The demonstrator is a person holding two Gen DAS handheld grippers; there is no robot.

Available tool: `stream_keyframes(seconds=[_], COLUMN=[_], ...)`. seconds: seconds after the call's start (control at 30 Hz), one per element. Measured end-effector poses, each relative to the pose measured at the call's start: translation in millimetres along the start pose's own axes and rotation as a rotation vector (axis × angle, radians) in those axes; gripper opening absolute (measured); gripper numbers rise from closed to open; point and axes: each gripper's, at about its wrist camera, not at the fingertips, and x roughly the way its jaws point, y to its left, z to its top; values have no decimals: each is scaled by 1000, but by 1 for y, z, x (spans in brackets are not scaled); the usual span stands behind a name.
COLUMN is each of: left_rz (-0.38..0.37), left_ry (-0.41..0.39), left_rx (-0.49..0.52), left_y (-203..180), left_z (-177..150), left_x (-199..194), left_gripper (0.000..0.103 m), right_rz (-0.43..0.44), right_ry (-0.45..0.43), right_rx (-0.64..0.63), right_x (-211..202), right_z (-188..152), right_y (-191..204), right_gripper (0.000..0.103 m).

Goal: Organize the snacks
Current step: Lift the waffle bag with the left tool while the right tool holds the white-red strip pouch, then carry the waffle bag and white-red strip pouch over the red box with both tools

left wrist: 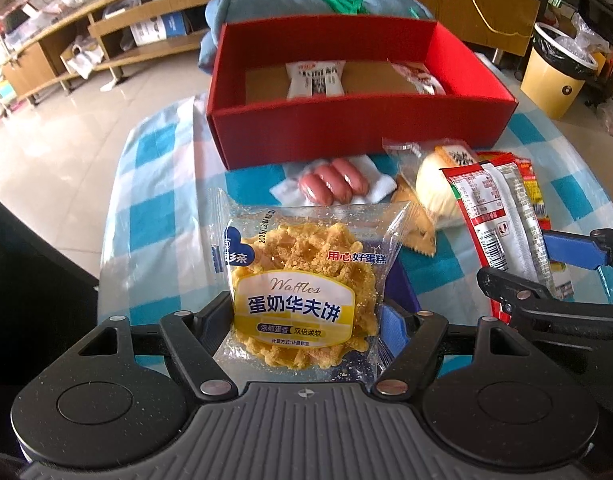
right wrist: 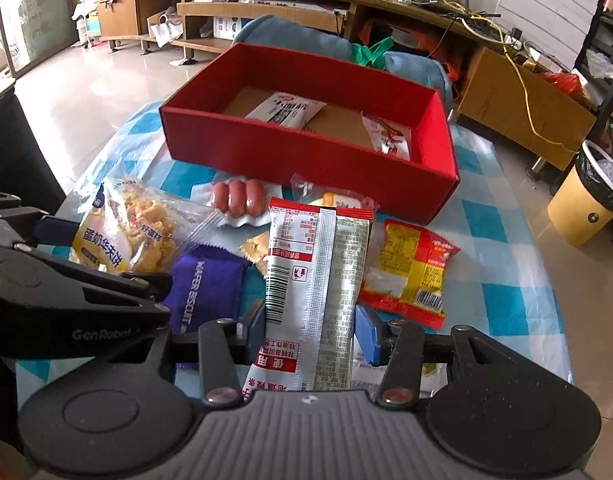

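Note:
My left gripper (left wrist: 306,320) is shut on a clear waffle packet (left wrist: 302,280), held off the checked tablecloth (left wrist: 154,216). My right gripper (right wrist: 310,332) is shut on a long red-and-silver snack packet (right wrist: 318,280), which also shows at the right of the left wrist view as the red-and-silver packet (left wrist: 494,216). Beyond both stands an open red box (left wrist: 346,128) with two white packets (left wrist: 314,78) inside; the red box (right wrist: 298,152) holds the same packets (right wrist: 286,110). A sausage pack (left wrist: 334,180) lies in front of the box.
On the cloth lie a round bun in clear wrap (left wrist: 434,184), a purple wafer biscuit pack (right wrist: 204,288), a yellow-red snack bag (right wrist: 410,276) and a small tan packet (right wrist: 256,252). A blue cushion (left wrist: 266,12) sits behind the box. A yellow bin (right wrist: 582,208) stands on the floor.

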Motion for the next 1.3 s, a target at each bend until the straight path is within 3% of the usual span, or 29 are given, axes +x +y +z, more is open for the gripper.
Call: stream_keyframes(seconds=[1.3], left_rz=[67], left_ry=[-154], left_rx=[18], left_y=[-20], left_z=[96], left_x=[-3], left_gripper=[79], right_rz=[-61], right_ry=[-126], right_rx=[61], right_x=[8], right_z=[81], right_y=[-50], right_gripper=[41])
